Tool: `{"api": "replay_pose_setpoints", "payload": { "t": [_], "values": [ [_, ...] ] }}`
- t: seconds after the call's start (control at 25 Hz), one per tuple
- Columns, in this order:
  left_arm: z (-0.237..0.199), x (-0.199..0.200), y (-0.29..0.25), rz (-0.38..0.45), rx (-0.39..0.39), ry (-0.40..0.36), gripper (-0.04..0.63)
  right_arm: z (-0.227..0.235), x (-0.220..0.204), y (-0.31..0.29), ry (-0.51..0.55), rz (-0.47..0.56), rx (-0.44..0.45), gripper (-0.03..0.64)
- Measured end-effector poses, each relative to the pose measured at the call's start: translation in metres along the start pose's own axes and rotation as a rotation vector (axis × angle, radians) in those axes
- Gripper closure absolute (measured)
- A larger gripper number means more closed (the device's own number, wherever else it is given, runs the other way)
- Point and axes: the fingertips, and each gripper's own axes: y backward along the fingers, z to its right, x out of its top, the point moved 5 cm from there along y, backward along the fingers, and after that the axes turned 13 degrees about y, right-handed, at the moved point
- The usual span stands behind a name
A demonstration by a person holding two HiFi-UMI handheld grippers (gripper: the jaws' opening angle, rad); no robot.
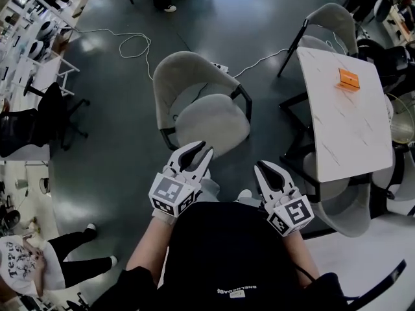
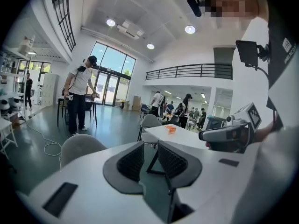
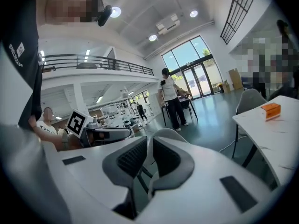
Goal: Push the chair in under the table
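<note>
Close before the person, the left gripper (image 1: 200, 151) is held slightly parted and empty, the right gripper (image 1: 262, 167) closed on nothing — both likely readied for the grey armchair (image 1: 211, 125), set well apart from the white table (image 1: 350, 128).

White tee (image 1: 19, 264), person near left: print starts "Ter", rest unclear. Label on black top (image 1: 231, 291): unreadable.
</note>
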Motion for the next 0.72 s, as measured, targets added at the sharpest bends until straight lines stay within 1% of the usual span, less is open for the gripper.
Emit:
{"api": "replay_pose_setpoints", "payload": {
  "t": [0.24, 0.4, 0.6, 0.72],
  "values": [
    [-0.099, 0.015, 0.008, -0.036, 0.034, -0.003, 0.499, -0.022, 0.002, -0.069, -0.002, -0.057, -0.016, 0.588],
    [-0.162, 0.022, 0.011, -0.057, 0.064, -0.002, 0.478, -0.039, -0.005, -0.113, 0.001, -0.13, -0.005, 0.583],
    [-0.243, 0.025, 0.01, -0.102, 0.115, -0.034, 0.459, -0.065, -0.032, -0.17, 0.029, -0.258, 0.069, 0.54],
    [-0.285, 0.021, 0.006, -0.136, 0.162, -0.063, 0.439, -0.076, -0.054, -0.201, 0.039, -0.324, 0.115, 0.523]
  ]
}}
